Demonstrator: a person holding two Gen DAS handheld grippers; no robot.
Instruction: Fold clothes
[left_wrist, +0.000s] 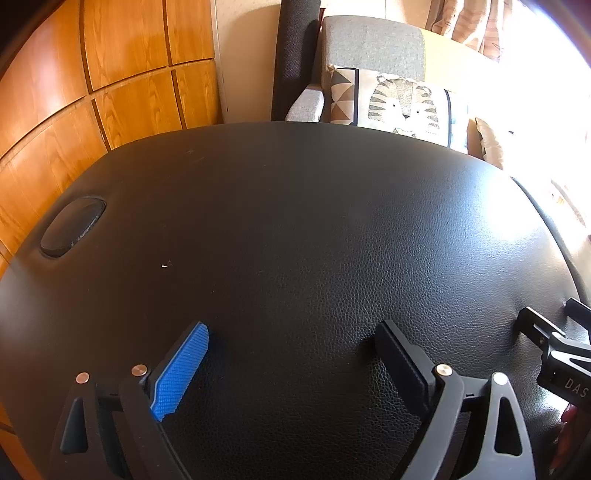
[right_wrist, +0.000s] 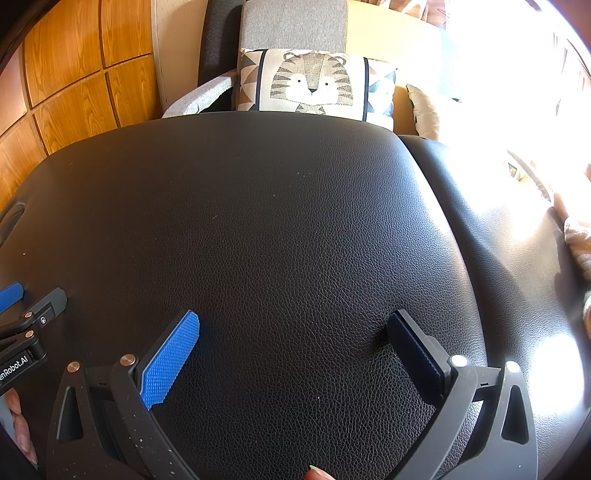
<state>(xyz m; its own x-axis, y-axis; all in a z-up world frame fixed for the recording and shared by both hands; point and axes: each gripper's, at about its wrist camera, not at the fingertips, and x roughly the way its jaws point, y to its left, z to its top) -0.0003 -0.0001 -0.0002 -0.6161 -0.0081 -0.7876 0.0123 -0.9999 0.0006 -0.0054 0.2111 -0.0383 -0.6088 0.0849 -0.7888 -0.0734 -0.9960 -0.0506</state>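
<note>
Both your hand-held grippers, left (left_wrist: 291, 363) and right (right_wrist: 295, 358), sit spread wide over bare black table (right_wrist: 277, 221), holding nothing, and the only cloth (right_wrist: 580, 240) showing is at 3 o'clock, nearest your right.

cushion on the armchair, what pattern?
The cushion has a grey striped tiger face flanked by triangle panels; clearest in the right wrist view.

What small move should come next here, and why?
Probably swing the right gripper toward the striped fabric at the far right edge. Both sets of jaws stand open and empty over the bare black leather surface, and the left gripper has no garment in front of it.
</note>
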